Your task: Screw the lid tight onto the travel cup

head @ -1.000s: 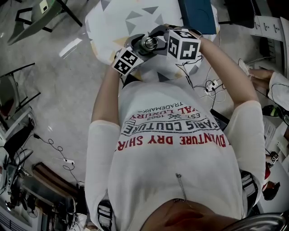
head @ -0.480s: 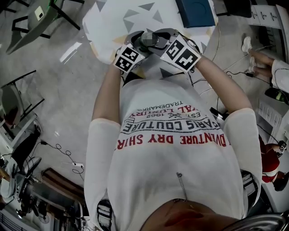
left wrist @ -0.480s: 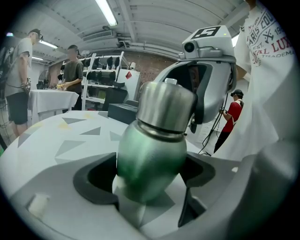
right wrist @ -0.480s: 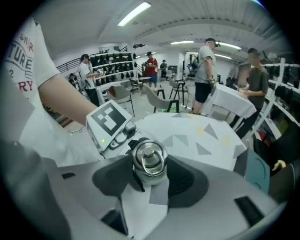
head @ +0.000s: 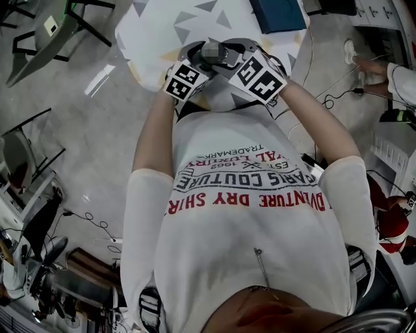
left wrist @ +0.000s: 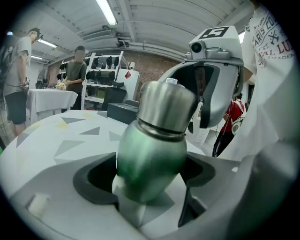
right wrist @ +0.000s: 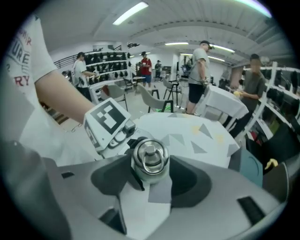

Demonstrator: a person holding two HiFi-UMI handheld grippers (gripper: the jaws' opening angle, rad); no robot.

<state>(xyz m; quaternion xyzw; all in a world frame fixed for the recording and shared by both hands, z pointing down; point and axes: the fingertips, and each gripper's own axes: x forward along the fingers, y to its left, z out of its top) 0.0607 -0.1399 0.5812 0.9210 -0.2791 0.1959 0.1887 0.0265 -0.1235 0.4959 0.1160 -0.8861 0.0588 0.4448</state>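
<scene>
In the left gripper view, the travel cup's green body (left wrist: 147, 159) stands tilted between the jaws of my left gripper (left wrist: 150, 187), which is shut on it. Its steel lid (left wrist: 166, 105) sits on the cup's neck. My right gripper (left wrist: 206, 89) reaches round the lid from the right. In the right gripper view the lid (right wrist: 149, 158) shows end on, ring handle facing me, and my right gripper (right wrist: 150, 180) is shut on its sides. In the head view both grippers, left (head: 197, 60) and right (head: 229, 56), hold the cup (head: 213, 53) above the table's near edge.
The round white table (head: 175, 26) with grey triangles carries a dark blue box (head: 278, 14) at its far right. Cables (head: 331, 97) lie on the floor to the right. A chair (right wrist: 157, 99) and several people stand beyond the table.
The right gripper's marker cube has turned about the lid since a second ago. Both grippers and the cup have drifted slightly farther over the table. The left grip is unchanged.
</scene>
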